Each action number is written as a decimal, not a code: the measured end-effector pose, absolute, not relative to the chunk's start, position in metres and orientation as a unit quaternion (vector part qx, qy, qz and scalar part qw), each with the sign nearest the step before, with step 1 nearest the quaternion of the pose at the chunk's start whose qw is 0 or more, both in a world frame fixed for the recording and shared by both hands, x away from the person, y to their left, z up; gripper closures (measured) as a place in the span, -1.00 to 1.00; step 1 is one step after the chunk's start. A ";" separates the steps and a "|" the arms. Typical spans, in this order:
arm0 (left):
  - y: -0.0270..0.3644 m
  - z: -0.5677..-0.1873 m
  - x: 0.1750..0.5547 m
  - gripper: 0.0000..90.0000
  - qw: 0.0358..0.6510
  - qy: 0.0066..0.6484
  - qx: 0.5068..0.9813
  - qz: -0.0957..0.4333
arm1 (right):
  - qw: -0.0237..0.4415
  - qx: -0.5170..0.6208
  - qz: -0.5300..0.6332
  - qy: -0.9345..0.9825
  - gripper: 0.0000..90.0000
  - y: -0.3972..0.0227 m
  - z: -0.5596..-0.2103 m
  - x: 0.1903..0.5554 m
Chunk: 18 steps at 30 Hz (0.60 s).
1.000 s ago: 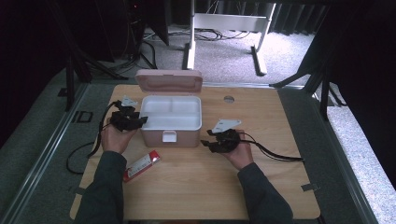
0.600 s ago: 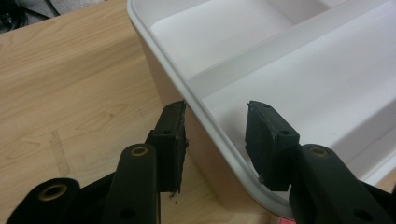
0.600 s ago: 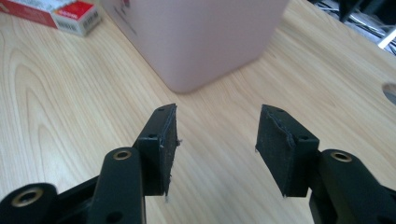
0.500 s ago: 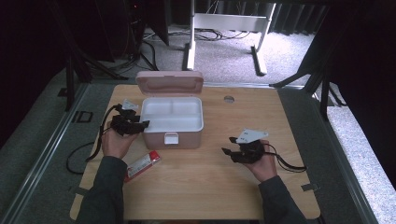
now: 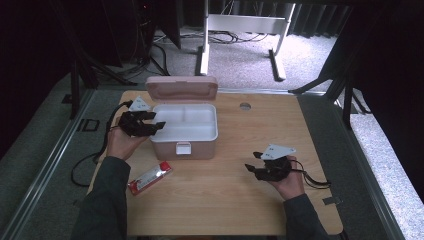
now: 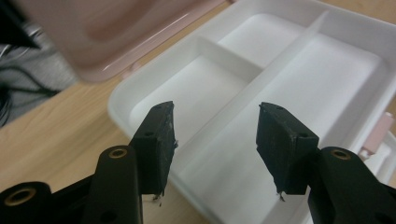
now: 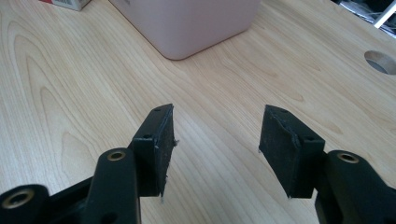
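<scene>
A red packet (image 5: 149,177) lies on the wooden table (image 5: 225,200), near its round hole (image 5: 244,106).

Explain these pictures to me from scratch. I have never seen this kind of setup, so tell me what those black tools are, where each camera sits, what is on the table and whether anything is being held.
A person sits at a wooden table with a hand-held two-jaw gripper in each hand; no robot arm is involved. The high view looks down from above the person. The left gripper hangs at the edge of an open pink box, whose lid stands up behind a white divided tray. The right gripper hovers over bare wood off to the right of the box. The other two views come from cameras riding on the grippers, looking along their black jaws. Both pairs of jaws have just been opening, and nothing is between them. A red packet lies on the table in front of the box, untouched.
</scene>
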<state>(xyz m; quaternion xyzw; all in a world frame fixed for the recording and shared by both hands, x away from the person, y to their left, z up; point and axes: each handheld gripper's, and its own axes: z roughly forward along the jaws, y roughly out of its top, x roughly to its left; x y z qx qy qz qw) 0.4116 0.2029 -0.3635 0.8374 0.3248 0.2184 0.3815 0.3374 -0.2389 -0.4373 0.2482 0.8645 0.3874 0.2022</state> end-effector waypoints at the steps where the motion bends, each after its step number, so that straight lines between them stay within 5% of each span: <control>1: 0.201 -0.364 0.413 0.05 0.379 0.316 0.843 0.213 | 0.202 0.249 0.386 0.865 -0.02 -0.240 -0.438 0.337; 18: 0.186 -0.344 0.448 0.15 0.333 0.204 0.907 0.159 | 0.204 0.259 0.385 0.862 -0.02 -0.256 -0.440 0.335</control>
